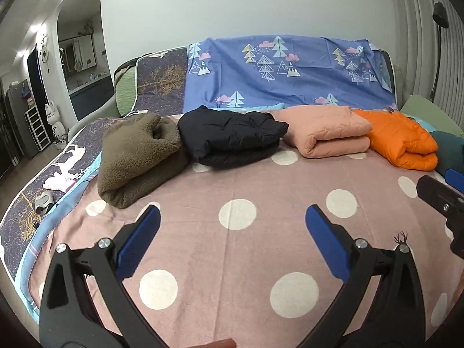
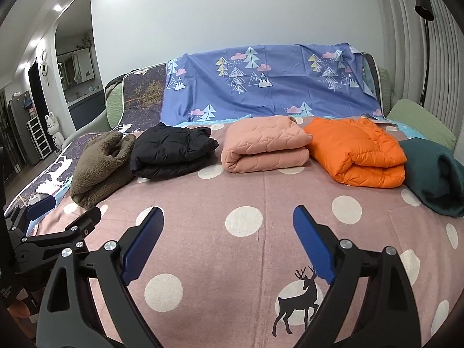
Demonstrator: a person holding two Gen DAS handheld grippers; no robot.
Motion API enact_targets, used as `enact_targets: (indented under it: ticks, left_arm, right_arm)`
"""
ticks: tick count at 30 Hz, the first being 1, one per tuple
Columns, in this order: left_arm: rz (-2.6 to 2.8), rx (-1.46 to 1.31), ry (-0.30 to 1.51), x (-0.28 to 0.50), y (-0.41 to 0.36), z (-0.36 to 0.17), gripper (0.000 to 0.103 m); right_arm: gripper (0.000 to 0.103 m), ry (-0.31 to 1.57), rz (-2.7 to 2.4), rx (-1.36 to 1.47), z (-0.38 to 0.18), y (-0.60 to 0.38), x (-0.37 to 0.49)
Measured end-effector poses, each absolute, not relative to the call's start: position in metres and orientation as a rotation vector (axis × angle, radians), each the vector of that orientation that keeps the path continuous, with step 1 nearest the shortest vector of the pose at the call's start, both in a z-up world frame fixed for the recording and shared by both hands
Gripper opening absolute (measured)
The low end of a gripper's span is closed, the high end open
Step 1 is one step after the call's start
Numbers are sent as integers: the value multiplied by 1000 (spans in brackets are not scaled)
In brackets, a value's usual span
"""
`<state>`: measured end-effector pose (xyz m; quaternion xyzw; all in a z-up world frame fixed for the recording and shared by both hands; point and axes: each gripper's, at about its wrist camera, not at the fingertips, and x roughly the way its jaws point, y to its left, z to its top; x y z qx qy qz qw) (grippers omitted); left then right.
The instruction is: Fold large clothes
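Folded clothes lie in a row at the back of the pink dotted sheet (image 2: 232,191): a brown fleece (image 2: 98,165), a black puffer jacket (image 2: 171,150), a peach quilted garment (image 2: 264,148), an orange puffer jacket (image 2: 359,153) and a dark teal garment (image 2: 435,179). They also show in the left wrist view: fleece (image 1: 139,153), black jacket (image 1: 229,139), peach garment (image 1: 324,130), orange jacket (image 1: 403,142). My left gripper (image 1: 232,217) is open and empty above the sheet. My right gripper (image 2: 229,217) is open and empty above the sheet.
A blue tree-print cloth (image 2: 269,87) covers the sofa back. A green cushion (image 2: 420,119) lies at the right. Small items (image 1: 46,200) lie on the dark cover at the left. A floor lamp (image 2: 426,43) stands at the right, and a doorway (image 2: 78,66) opens at the left.
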<state>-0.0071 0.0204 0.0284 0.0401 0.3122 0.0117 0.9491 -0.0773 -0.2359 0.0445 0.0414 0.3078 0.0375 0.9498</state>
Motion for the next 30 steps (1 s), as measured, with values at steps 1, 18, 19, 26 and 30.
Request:
enact_targets:
  ticks: [1, 18, 19, 26, 30]
  left_arm:
    - [23, 83, 636, -7, 21, 28, 101]
    - [-3, 76, 659, -1, 18, 19, 101]
    - [-7, 75, 661, -1, 18, 19, 101]
    - [-21, 67, 682, 2, 18, 16, 101]
    - [-25, 73, 690, 4, 18, 14, 101]
  right_arm:
    - [91, 627, 75, 82, 44, -235, -77]
    - [91, 635, 43, 71, 38, -235, -72]
    - [91, 635, 43, 73, 38, -235, -72]
    - [91, 635, 37, 85, 38, -238, -71]
    - [91, 642, 34, 77, 36, -237, -70]
